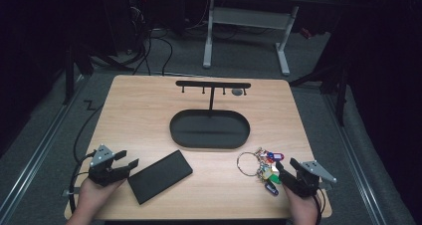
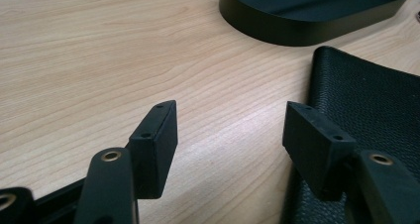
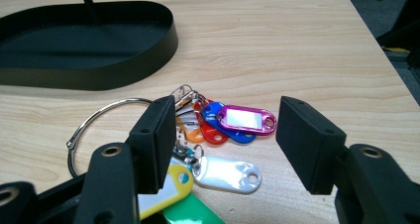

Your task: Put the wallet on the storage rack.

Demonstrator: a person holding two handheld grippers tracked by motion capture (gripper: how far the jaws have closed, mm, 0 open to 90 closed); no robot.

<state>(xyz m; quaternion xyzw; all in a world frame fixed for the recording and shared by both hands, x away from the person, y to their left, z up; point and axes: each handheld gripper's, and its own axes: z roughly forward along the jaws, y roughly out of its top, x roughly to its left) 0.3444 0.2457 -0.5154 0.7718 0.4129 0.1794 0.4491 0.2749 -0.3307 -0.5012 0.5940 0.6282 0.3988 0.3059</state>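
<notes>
A light wooden table [image 1: 149,100] stands on grey floor in a dark room. At five o'clock, the right gripper [image 1: 287,171], jaws wide, hovers by the key-tag bunch [image 1: 263,165]. At seven, the left gripper [image 1: 125,163] gapes beside a black case [image 1: 160,175]. Toward twelve, the black oval tray [image 1: 210,129] holds a hook stand [image 1: 213,86].

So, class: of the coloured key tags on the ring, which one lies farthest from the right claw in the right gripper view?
The pink tag with the white label window. It lies on top of the blue tag, beyond the white, yellow and green ones near the right claw.
</notes>
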